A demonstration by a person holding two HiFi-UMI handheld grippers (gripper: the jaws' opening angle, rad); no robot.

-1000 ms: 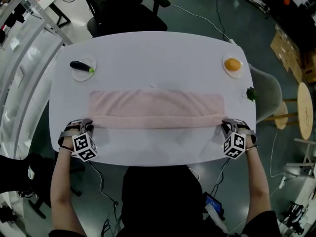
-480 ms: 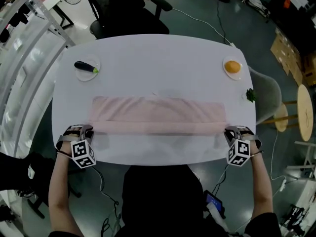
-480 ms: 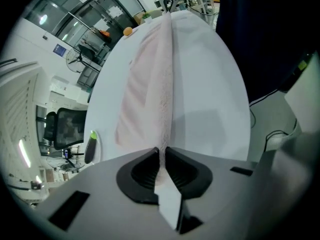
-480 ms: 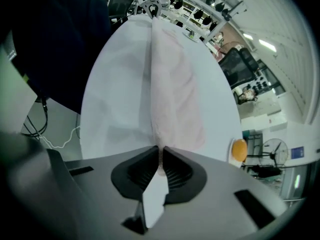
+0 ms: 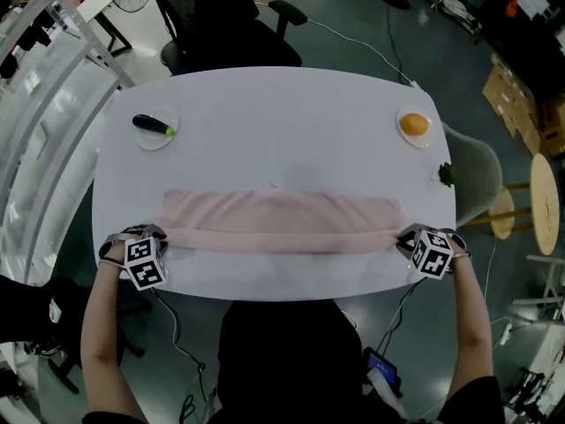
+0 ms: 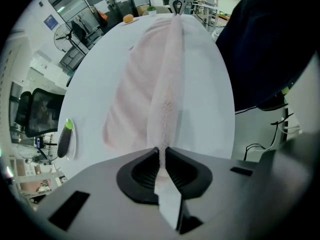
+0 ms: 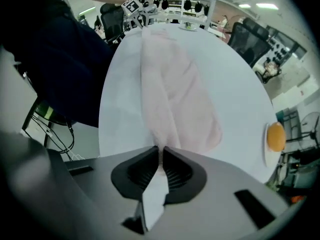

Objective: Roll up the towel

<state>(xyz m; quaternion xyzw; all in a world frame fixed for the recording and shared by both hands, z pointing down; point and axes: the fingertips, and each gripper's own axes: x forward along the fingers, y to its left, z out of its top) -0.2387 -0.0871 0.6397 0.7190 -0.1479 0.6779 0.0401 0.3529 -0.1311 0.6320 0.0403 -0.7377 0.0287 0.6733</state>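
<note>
left gripper [image 5: 157, 237], held in the person's left hand at the near left edge of a white oval table [image 5: 265, 104], points down with its jaws nearly together, pinching the left end of a pale pink towel [image 5: 282, 223]. in the left gripper view the cloth runs up as a thin ridge into the narrow gap of that gripper [image 6: 161, 156]. the towel lies flat across the near half of the table, stretched lengthwise from one gripper to the other, with a thicker doubled band along its near long edge. at the far left of the table a dark aubergine [image 5: 153, 125] rests on a small plate. at the far right an orange [image 5: 414, 124] sits on another small plate, and a small green item [image 5: 447, 174] lies at the right rim. right gripper [image 5: 408, 239], also pointing down, has its jaws almost closed on the towel's right end; the right gripper view shows the cloth clamped in the gripper [image 7: 161, 156].
</note>
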